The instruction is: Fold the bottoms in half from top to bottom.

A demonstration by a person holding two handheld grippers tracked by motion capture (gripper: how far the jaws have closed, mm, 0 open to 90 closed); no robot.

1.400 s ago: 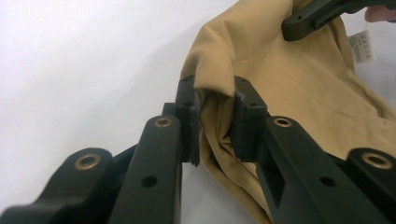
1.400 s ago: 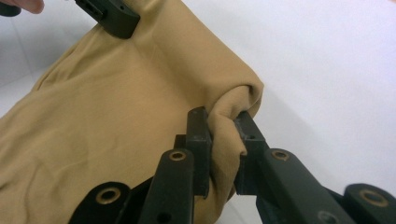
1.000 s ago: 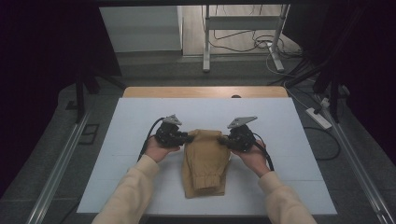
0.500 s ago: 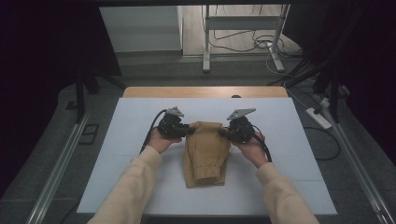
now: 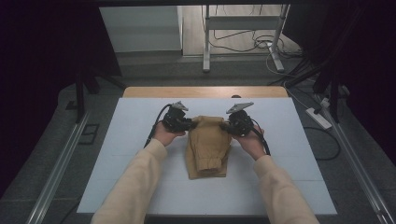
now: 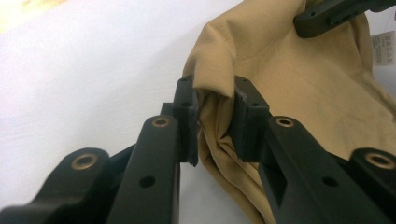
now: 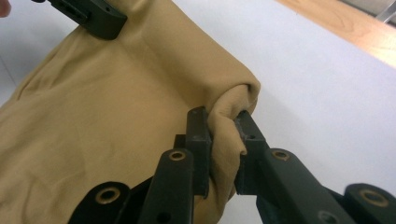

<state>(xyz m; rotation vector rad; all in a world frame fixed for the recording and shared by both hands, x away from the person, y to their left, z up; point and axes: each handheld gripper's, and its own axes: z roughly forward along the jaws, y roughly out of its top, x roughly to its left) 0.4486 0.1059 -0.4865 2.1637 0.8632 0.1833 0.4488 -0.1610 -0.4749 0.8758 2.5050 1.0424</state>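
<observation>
- A tan garment (image 5: 207,146), folded into a long narrow shape, is seen lying on the white table mat (image 5: 130,130) between the two grippers.
- Its far left corner is pinched by the left gripper (image 5: 187,125); a bunched fold of cloth (image 6: 215,100) is clamped between the jaws.
- Its far right corner is pinched the same way by the right gripper (image 5: 226,126), with the fabric gathered into a rounded bulge (image 7: 229,123) between the jaws.
- Between the grippers the far edge is lifted and slightly rounded; nearer the person the cloth lies flat, ending in a cuffed hem.
- The fabric is plain, matte and softly creased; a small white label (image 6: 382,46) is seen beyond the left gripper, at the cloth's edge.
- A wooden strip (image 5: 205,92) is seen beyond both grippers.
</observation>
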